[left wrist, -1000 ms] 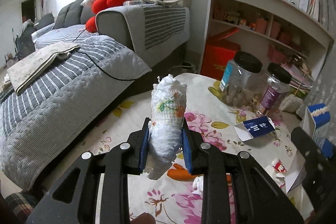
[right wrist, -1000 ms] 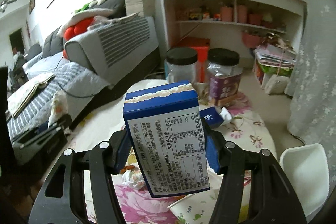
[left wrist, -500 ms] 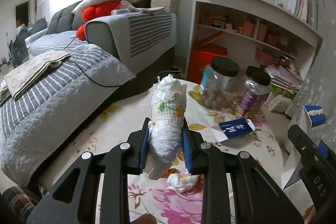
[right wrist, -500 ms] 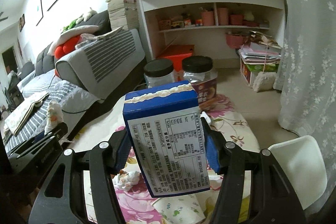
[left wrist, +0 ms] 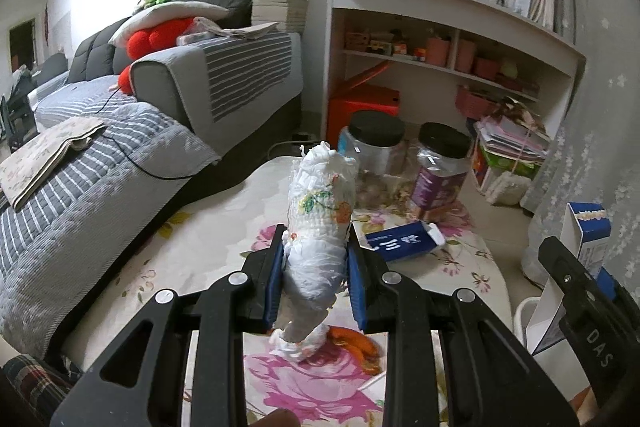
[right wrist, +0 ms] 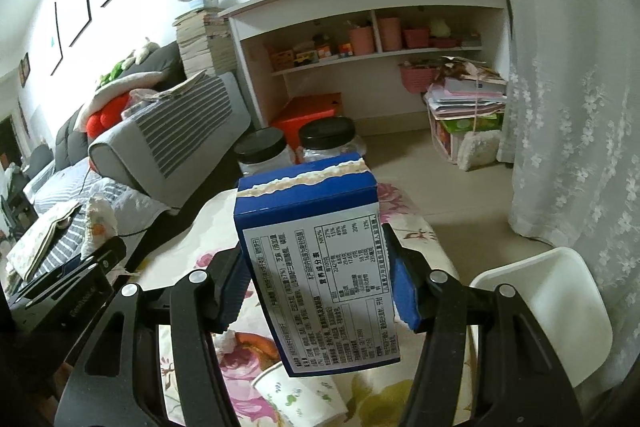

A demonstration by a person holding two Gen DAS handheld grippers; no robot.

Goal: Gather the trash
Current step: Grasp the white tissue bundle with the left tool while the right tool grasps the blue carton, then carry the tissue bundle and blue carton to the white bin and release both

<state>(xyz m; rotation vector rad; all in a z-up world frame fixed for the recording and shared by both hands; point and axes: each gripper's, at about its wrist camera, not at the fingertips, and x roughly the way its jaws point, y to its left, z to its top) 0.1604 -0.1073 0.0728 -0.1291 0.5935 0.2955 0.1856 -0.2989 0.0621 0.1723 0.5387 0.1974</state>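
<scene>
Both hands are loaded: the left tool (left wrist: 314,277) is clenched on a rolled-up diaper (left wrist: 318,227) standing on end between its pads, and the right tool (right wrist: 316,283) grips a torn blue carton (right wrist: 316,267) upright above the floral table (left wrist: 200,247). No bin is in view, so which way to carry them cannot be told; a small blue carton (left wrist: 404,245), a crumpled tissue (left wrist: 296,343) and a paper cup (right wrist: 296,399) lie on the table, with two black-lidded jars (left wrist: 372,163) at the far edge and a white chair (right wrist: 560,311) to the right.

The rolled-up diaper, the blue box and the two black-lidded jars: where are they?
Rolled-up diaper (left wrist: 318,223), left wrist view: printed middle band.
Blue box (right wrist: 320,267), right wrist view: white label face.
Black-lidded jars (left wrist: 376,129), left wrist view: left jar's lid.
</scene>
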